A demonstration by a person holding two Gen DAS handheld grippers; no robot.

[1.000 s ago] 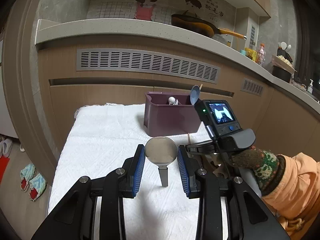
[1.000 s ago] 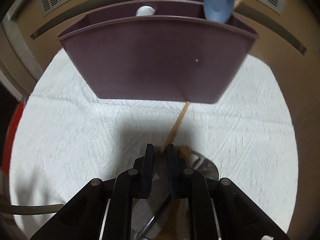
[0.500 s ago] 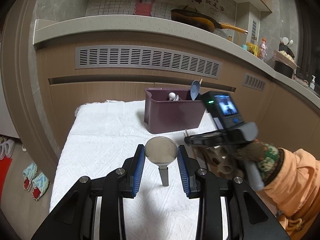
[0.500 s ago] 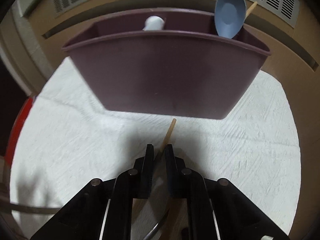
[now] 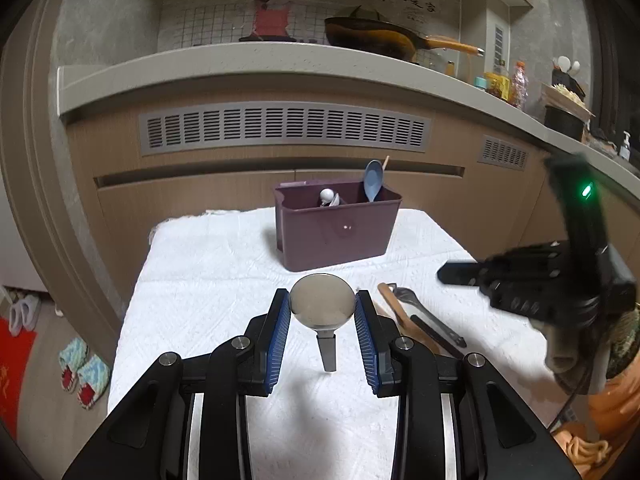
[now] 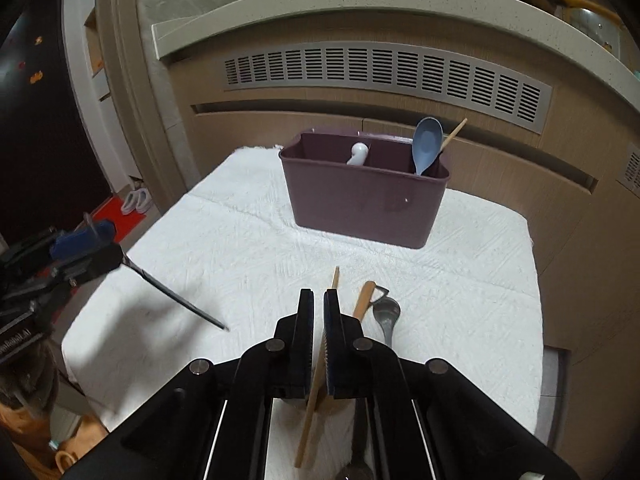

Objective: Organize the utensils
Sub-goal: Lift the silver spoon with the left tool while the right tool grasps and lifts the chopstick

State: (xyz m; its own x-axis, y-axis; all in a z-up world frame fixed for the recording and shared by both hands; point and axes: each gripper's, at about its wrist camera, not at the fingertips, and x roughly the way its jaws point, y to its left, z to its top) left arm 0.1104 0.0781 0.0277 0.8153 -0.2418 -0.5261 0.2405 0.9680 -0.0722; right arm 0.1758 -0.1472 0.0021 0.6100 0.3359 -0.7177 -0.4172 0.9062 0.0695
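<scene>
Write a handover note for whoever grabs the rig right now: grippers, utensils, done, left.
Left gripper: shut on the metal spoon, lifted over the white cloth.
Right gripper: jaws have just closed on a wooden chopstick.
Maroon caddy: already holds the blue spoon, a wooden stick and a white utensil.
Left: drop both held pieces into the caddy, then clear the wooden piece and dark metal utensils lying on the cloth.

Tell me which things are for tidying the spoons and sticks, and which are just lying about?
For the job:
- purple holder
- metal ladle in the left tongs
- wooden chopstick in the right tongs
- wooden spoon and metal spoon on the cloth

Just lying about:
- frying pan
- slippers
- bottles
</scene>
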